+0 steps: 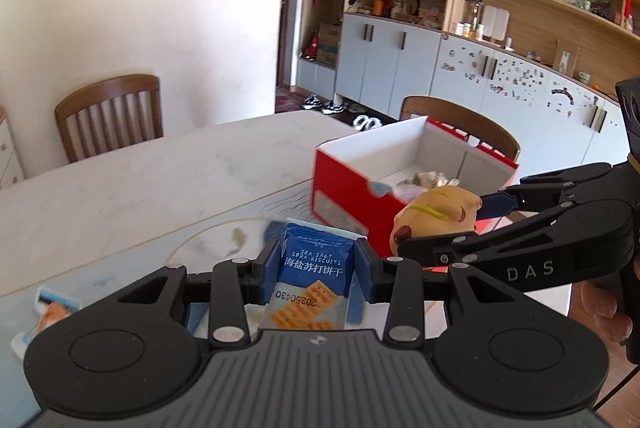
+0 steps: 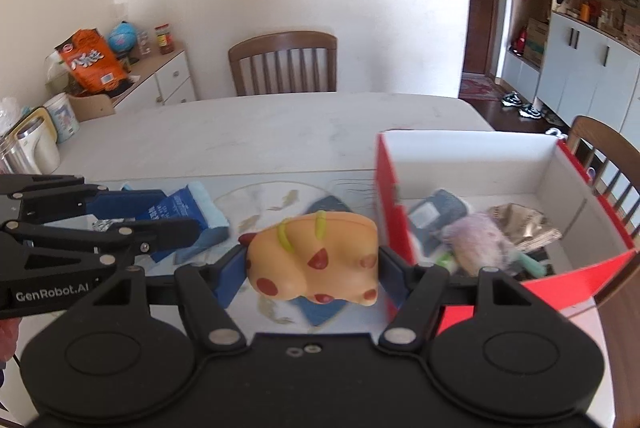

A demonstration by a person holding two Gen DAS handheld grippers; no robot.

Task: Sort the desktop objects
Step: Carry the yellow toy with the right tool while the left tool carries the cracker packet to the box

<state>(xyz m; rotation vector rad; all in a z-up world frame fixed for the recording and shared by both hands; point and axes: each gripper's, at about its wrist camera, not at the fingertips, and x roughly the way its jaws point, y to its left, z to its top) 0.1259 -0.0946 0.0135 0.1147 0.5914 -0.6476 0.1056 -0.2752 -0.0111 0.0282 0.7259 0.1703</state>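
Biscuit packet [image 1: 310, 278] clamped in left tongs [image 1: 316, 270], yellow toy [image 2: 314, 260] gripped by right tongs [image 2: 312, 264] (both angled downward), beside red box [image 2: 580, 164]

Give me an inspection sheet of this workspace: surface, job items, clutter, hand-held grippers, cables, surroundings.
Surface: pale marble-look table, with a mat showing fish drawings under the hand-held grippers.
Job's things: blue soda biscuit packet; yellow spotted toy; red box, open, white inside, holding a purple plush, a crumpled foil wrapper and a dark item.
Clutter: small packets at the table's near left edge.
Grippers: left hand-held gripper shut on the biscuit packet; right hand-held gripper shut on the toy, beside the box.
Cables: thin black lead at the lower right of the left wrist view.
Surroundings: wooden chairs, wall cabinets and shelves, sideboard with snack bag.
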